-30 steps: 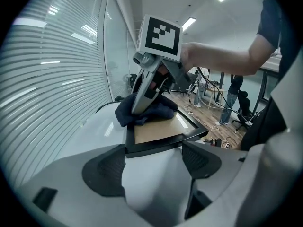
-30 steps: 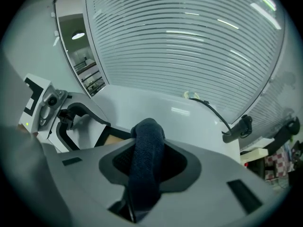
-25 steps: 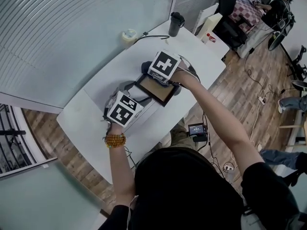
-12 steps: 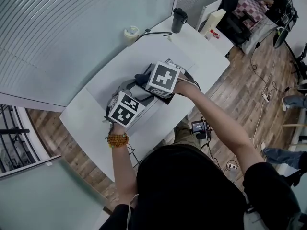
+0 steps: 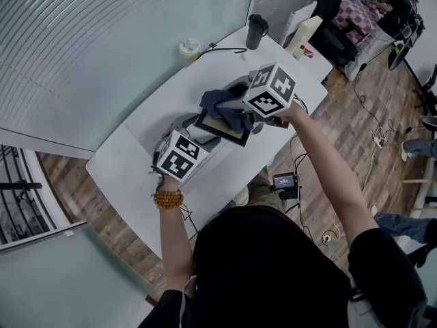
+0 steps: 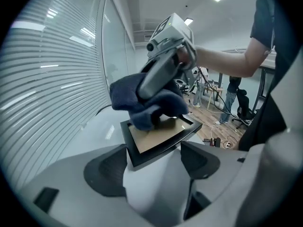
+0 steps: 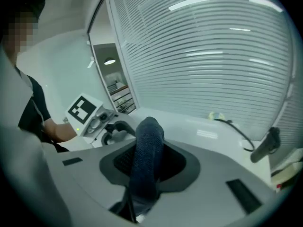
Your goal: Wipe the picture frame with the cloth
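The picture frame (image 5: 224, 130), black with a tan panel, is held slightly above the white table (image 5: 130, 176). My left gripper (image 5: 198, 138) is shut on its near edge, which the left gripper view shows clamped between the jaws (image 6: 154, 161). My right gripper (image 5: 240, 108) is shut on a dark blue cloth (image 5: 220, 104). The cloth (image 6: 144, 103) presses on the far part of the frame (image 6: 161, 137). In the right gripper view the cloth (image 7: 146, 160) stands up between the jaws and the frame is hidden.
A black tumbler (image 5: 256, 29), a small pale cup (image 5: 189, 48) with a black cable (image 5: 225, 48), and a white box (image 5: 305, 31) stand at the table's far end. Wooden floor with a small device (image 5: 284, 182) lies to the right.
My right gripper has swung up and to the right off the middle of the frame. The cloth now shows bunched on the frame's far edge. The left gripper has held still.
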Demonstrator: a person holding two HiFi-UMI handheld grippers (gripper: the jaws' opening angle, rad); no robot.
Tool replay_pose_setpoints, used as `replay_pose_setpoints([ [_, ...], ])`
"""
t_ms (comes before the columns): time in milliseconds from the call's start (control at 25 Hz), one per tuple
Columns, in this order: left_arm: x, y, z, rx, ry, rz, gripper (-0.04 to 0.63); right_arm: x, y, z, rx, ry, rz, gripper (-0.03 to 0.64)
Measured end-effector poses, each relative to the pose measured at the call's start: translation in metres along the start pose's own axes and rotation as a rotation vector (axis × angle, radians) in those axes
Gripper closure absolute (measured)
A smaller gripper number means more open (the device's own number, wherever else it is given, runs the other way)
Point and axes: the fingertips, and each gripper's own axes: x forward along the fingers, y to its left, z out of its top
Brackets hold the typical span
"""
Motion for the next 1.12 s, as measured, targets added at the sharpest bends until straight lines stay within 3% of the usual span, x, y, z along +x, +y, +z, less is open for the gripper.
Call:
replay_pose_setpoints([
  [120,-0.004,0.001,0.003,0.013,-0.028,0.019,0.239,-0.015,-0.045,0.005,0.028,-0.019,-0.145,0.527],
  [240,-0.009,-0.001,0.015,0.031,-0.07,0.04,0.247,-0.003,-0.052,-0.001,0.055,0.015,-0.119,0.527],
  [400,-0.002,-0.009,0.01,0.135,0.05,-0.035,0.262,0.022,-0.055,-0.011,0.029,0.08,-0.115,0.526],
  [480,0.0,-0.007,0.008,0.151,0.082,-0.051,0.307,0.03,-0.054,-0.012,0.021,0.093,-0.117,0.526],
  [720,0.001,-0.004,0.007,0.125,0.083,-0.057,0.307,0.038,-0.051,-0.015,-0.036,0.176,-0.149,0.528],
  [880,0.001,-0.005,0.004,0.077,0.029,-0.037,0.308,0.034,-0.05,-0.022,-0.019,0.178,-0.15,0.529],
  [1120,0.002,-0.004,0.004,0.048,0.023,-0.043,0.308,0.021,-0.049,-0.035,0.008,0.195,-0.154,0.529],
])
